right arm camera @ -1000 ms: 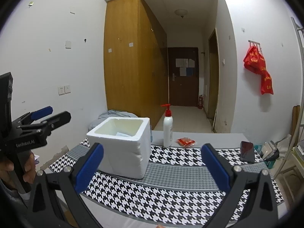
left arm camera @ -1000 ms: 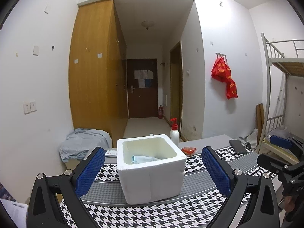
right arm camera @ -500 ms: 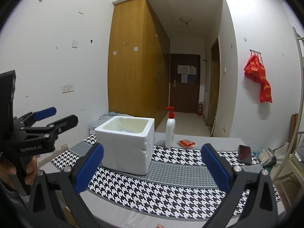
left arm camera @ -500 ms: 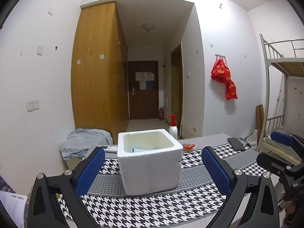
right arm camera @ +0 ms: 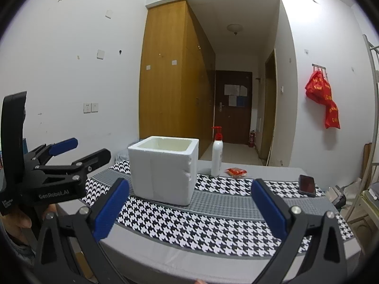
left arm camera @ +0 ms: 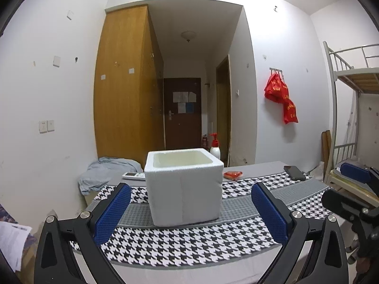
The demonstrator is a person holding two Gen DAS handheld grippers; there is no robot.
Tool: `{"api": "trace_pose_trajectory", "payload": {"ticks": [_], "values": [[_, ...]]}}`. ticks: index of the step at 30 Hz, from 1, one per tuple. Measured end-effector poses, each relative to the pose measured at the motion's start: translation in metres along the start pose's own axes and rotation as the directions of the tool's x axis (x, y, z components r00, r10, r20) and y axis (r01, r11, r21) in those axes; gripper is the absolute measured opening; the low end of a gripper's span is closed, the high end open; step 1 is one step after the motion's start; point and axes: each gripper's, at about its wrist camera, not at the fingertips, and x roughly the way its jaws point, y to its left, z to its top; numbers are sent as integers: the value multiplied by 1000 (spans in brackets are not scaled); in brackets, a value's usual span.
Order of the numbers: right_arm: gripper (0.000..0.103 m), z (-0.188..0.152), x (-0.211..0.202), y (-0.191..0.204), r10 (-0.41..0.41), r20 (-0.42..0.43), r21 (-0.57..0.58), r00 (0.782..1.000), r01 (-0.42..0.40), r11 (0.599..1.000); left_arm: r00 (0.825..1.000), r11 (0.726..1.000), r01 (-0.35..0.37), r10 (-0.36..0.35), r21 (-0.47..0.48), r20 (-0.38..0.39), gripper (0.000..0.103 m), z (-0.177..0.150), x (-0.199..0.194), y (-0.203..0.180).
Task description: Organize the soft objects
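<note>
A white foam box (left arm camera: 183,187) stands on the houndstooth cloth (left arm camera: 180,243) of the table; it also shows in the right wrist view (right arm camera: 163,169). Its inside is hidden from this low angle. My left gripper (left arm camera: 189,215) is open and empty, held before the table's near edge, facing the box. My right gripper (right arm camera: 189,209) is open and empty, to the right of the box. The left gripper (right arm camera: 78,150) also shows at the left of the right wrist view.
A white pump bottle (right arm camera: 216,156) and a small red packet (right arm camera: 235,172) lie behind the box. A black phone (right arm camera: 306,185) lies at the table's right. A remote (left arm camera: 133,175) lies left of the box. A bunk bed (left arm camera: 350,127) stands at the right.
Both grippers have drawn back and sunk lower, so the box's inside and the blue item in it no longer show. Both stay open and empty.
</note>
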Motion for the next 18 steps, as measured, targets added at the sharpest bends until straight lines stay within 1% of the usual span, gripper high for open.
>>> {"api": "trace_pose_trajectory", "payload": {"ticks": [3, 9, 13, 18], "values": [[103, -7, -4, -1, 0, 2, 22, 1000, 0, 1000, 1000, 1000, 8, -8, -11, -7, 102, -9, -3, 1], [103, -23, -12, 0, -35, 8, 43, 999, 34, 998, 1000, 1000, 7, -7, -24, -13, 102, -26, -10, 2], [103, -31, -13, 1, -33, 1, 53, 999, 33, 998, 1000, 999, 13, -13, -42, -4, 102, -34, -16, 3], [103, -39, -13, 0, -32, -10, 77, 999, 33, 996, 1000, 999, 10, -11, -43, -11, 102, -42, -20, 3]]}}
